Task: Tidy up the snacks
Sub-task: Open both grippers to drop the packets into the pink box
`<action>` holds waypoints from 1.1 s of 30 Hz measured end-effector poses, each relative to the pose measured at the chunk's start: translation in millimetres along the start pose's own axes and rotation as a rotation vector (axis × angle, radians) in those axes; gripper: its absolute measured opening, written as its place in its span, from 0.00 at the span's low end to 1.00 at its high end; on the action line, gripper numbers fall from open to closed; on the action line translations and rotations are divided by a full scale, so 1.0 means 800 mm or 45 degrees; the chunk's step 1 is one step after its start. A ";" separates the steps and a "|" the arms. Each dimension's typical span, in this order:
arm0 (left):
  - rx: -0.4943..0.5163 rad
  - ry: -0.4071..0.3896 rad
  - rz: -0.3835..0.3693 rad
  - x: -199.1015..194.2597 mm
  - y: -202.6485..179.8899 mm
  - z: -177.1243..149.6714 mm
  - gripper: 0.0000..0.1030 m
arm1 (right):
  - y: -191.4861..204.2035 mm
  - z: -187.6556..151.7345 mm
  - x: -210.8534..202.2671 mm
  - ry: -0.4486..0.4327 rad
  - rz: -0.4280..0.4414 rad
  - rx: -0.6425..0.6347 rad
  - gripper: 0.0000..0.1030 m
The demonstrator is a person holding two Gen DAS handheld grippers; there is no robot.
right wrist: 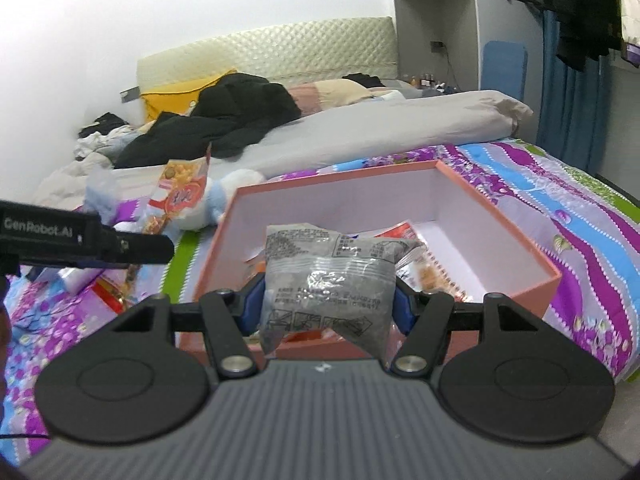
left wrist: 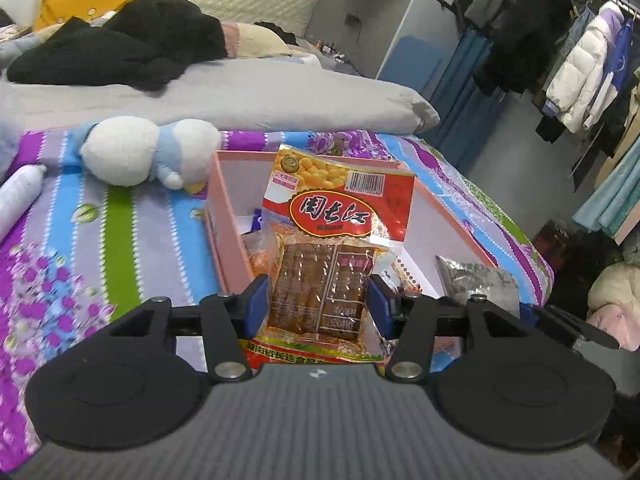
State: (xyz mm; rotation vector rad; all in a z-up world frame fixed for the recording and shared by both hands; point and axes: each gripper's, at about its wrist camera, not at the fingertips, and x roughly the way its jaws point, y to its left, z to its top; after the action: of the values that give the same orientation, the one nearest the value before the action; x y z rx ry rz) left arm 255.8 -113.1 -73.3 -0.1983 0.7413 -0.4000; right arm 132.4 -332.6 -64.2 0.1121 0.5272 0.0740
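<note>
My left gripper [left wrist: 318, 300] is shut on a red snack packet [left wrist: 324, 272] with brown pieces behind a clear window; its blue pads [left wrist: 256, 304] press both sides. The packet hangs upright in front of an open pink box [left wrist: 224, 240] on the bed. My right gripper [right wrist: 328, 300] is shut on a crumpled grey foil packet [right wrist: 328, 276], just above the near edge of the same pink box [right wrist: 340, 178]. A few snack packets [right wrist: 420, 272] lie inside the box. The grey packet [left wrist: 476, 280] also shows at the right of the left wrist view, and the red packet [right wrist: 180, 196] at the left of the right wrist view.
The box rests on a striped floral bedsheet [left wrist: 100, 240]. A white and blue plush toy [left wrist: 152, 152] lies just left of and behind it, with a white bottle [left wrist: 20, 196] farther left. A grey duvet [left wrist: 240, 96] and black clothes [left wrist: 120, 48] lie beyond. Hanging clothes [left wrist: 580, 60] fill the right.
</note>
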 end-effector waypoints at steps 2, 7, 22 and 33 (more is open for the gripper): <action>0.001 0.011 0.009 0.019 -0.002 0.011 0.56 | -0.008 0.007 0.014 0.005 -0.009 0.004 0.63; 0.019 0.078 0.025 0.071 -0.003 0.036 0.57 | -0.024 0.025 0.058 0.050 -0.019 0.023 0.63; 0.075 0.143 0.083 0.136 0.008 0.053 0.83 | -0.044 0.026 0.128 0.195 -0.029 0.072 0.66; 0.102 0.005 0.073 0.056 -0.013 0.069 0.90 | -0.037 0.055 0.078 0.081 -0.023 0.077 0.76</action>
State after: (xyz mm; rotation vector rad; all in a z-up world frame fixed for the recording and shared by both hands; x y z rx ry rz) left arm 321.0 -139.6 -57.8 -0.1006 0.7318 -0.3750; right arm 209.5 -359.5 -60.9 0.1642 0.5942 0.0441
